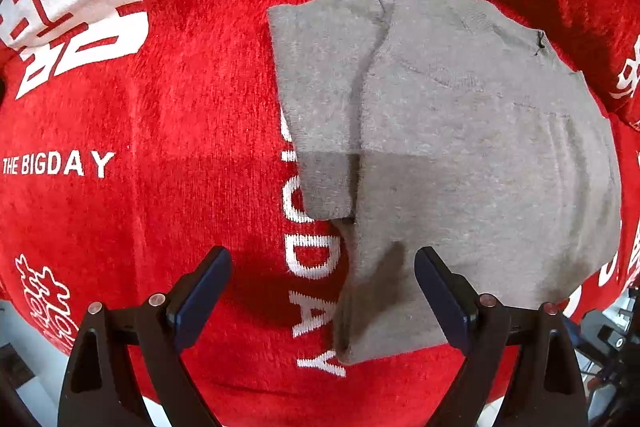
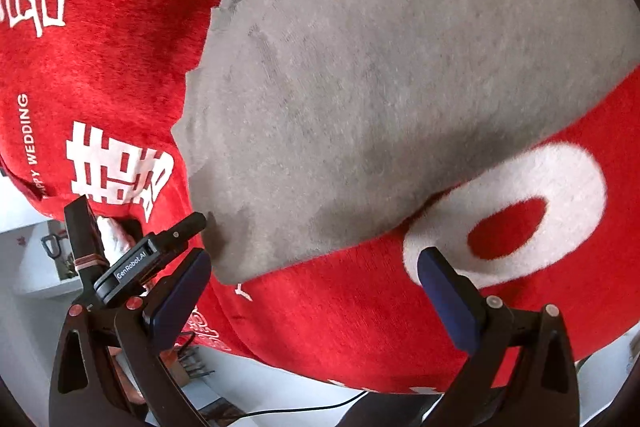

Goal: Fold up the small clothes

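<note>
A small grey garment (image 1: pixel 460 155) lies folded flat on a red cloth with white lettering (image 1: pixel 160 107). Its near corner reaches between the fingers of my left gripper (image 1: pixel 322 291), which is open and holds nothing. In the right wrist view the same grey garment (image 2: pixel 380 87) fills the upper middle. My right gripper (image 2: pixel 314 287) is open and empty, just in front of the garment's near edge. The other gripper (image 2: pixel 160 251) shows at the left of that view, its tip at the garment's left corner.
The red cloth (image 2: pixel 340 327) covers the whole work surface. Its front edge drops off to a white floor (image 2: pixel 280 387) with a black cable (image 2: pixel 320 407) below.
</note>
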A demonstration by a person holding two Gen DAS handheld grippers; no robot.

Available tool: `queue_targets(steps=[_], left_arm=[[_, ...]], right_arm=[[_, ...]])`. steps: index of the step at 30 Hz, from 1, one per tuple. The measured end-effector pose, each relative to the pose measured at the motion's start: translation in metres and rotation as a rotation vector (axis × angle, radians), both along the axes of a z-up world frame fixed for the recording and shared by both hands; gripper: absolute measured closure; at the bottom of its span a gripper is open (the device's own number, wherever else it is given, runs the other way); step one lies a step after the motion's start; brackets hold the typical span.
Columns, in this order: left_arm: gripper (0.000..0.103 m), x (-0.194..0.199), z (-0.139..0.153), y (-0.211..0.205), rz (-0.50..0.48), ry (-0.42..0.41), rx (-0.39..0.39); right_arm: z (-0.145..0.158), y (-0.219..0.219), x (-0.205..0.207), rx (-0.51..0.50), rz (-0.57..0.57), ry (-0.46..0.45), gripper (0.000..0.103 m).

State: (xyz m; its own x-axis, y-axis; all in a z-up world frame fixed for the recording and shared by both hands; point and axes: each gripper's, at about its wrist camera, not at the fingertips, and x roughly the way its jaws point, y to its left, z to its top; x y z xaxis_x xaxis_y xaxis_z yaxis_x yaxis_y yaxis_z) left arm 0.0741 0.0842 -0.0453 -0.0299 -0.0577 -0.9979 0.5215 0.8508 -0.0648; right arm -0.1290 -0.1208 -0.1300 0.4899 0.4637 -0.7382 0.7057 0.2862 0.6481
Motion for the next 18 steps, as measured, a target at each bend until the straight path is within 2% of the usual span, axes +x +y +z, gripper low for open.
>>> queue_targets(steps=[10, 14, 18], left_arm=[[0.010, 0.009, -0.010, -0.004, -0.023, 0.003, -0.021], [0.010, 0.015, -0.017, 0.002, 0.020, 0.054, -0.059], [0.010, 0.029, -0.021, 0.017, 0.096, 0.092, -0.109]], right_arm=[[-0.012, 0.016, 0.008, 0.107, -0.070, -0.049, 0.000], [-0.022, 0.022, 0.012, 0.191, -0.169, -0.080, 0.001], [-0.031, 0.031, 0.022, 0.246, -0.213, -0.104, 0.001]])
